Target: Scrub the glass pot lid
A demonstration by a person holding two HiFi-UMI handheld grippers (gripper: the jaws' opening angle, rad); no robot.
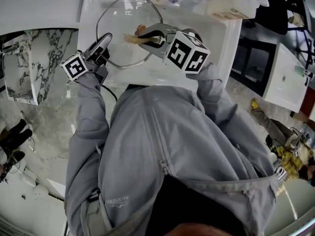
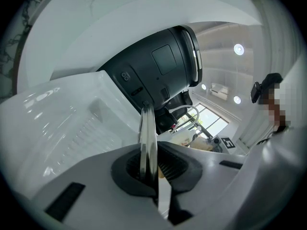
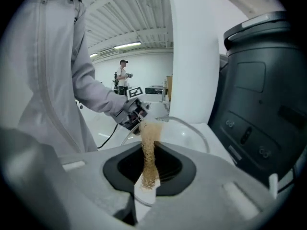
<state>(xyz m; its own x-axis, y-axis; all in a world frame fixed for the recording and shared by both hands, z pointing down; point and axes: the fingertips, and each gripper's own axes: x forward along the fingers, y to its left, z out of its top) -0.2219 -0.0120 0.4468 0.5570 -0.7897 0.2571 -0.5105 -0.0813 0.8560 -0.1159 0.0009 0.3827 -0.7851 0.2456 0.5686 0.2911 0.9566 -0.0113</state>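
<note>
Glass pot lid (image 2: 147,138) edge-on in left tongs (image 2: 152,169), scrubber (image 3: 149,152) in right tongs (image 3: 148,176)

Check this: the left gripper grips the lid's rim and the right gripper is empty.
Wrong: the right gripper is shut on a tan pad, as the right gripper view shows. The left gripper does grip the lid's rim.

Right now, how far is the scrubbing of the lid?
Done: the left gripper is shut on the rim of the lid, steadying it in the sink. In hand: the right gripper is shut on a tan pad, held over the middle of the glass. Left: probably most of the scrubbing; how clean the glass is I cannot tell.
</note>
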